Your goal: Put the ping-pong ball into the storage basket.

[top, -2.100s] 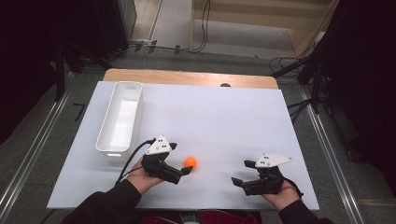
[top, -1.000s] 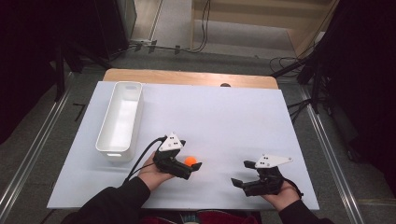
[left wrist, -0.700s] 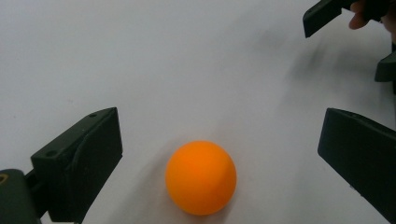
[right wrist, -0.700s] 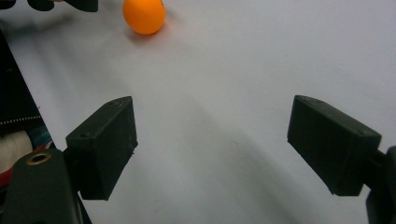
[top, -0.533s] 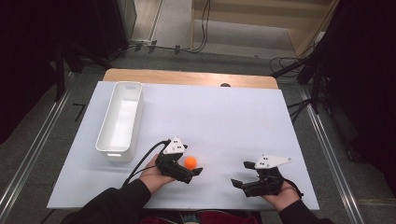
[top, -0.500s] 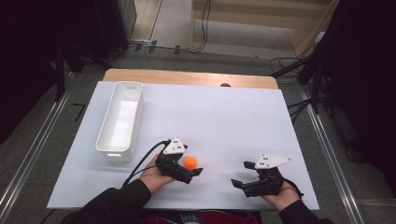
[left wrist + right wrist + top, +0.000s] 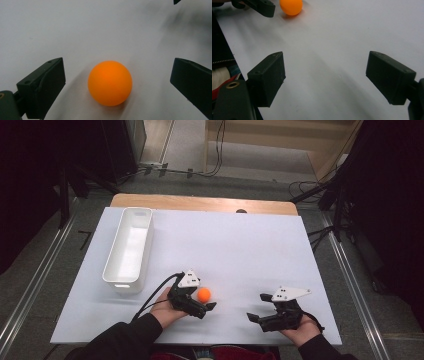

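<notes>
A small orange ball (image 7: 203, 294) rests on the white table top (image 7: 230, 245) near its front edge. My left gripper (image 7: 202, 298) is open around it. In the left gripper view the ball (image 7: 110, 83) lies between the two black jaws with a gap on each side, and the left gripper (image 7: 118, 75) touches nothing. My right gripper (image 7: 258, 308) stands open and holds nothing at the front right, pointing left toward the ball. The right gripper view looks between the jaws of the right gripper (image 7: 325, 72) at the ball (image 7: 291, 6) and one jaw of the left gripper (image 7: 259, 6) farther off.
A long white tray (image 7: 122, 284) with nothing in it lies along the table's left side, just left of my left hand. A wooden strip (image 7: 200, 202) borders the table's far edge. Cables run over the floor beyond it.
My left gripper has slid to the right, so the ball now lies between its open jaws. The ball and the right gripper have hardly moved.
</notes>
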{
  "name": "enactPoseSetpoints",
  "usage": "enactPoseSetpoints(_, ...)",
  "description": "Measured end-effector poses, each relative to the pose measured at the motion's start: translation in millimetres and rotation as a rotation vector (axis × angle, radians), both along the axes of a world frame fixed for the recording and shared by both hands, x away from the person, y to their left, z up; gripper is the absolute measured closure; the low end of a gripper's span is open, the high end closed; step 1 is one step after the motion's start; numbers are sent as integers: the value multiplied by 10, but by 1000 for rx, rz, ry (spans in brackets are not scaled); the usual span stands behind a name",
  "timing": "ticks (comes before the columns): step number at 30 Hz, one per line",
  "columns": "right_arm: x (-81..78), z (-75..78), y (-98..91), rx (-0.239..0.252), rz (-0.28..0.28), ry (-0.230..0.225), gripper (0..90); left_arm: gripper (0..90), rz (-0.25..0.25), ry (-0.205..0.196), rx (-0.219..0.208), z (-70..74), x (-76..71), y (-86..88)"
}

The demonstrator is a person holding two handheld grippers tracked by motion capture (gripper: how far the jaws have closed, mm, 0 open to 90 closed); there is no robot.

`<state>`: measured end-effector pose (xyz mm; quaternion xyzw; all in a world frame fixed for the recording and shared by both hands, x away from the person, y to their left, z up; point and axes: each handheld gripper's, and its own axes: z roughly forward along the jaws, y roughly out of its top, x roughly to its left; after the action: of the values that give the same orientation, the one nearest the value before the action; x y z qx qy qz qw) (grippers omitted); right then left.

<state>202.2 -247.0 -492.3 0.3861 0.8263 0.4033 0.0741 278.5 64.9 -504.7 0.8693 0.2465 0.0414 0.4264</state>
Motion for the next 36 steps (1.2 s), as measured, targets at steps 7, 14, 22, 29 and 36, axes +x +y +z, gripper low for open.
enactPoseSetpoints(7,-8,-1,2,-3,5,5,145,1,-7,-14,70,-69,-16,-41)
enactPoseSetpoints(14,-4,-4,6,-6,8,4,145,1,8,-2,86,-89,-8,-55)
enactPoseSetpoints(22,-4,-6,9,-8,10,4,145,15,14,-27,124,-97,-32,-92)
enactPoseSetpoints(29,-4,-7,9,-8,12,2,145,154,17,-105,160,-95,-109,-127)
enactPoseSetpoints(36,-7,-16,18,-17,20,8,145,248,39,-92,148,-89,-92,-102)
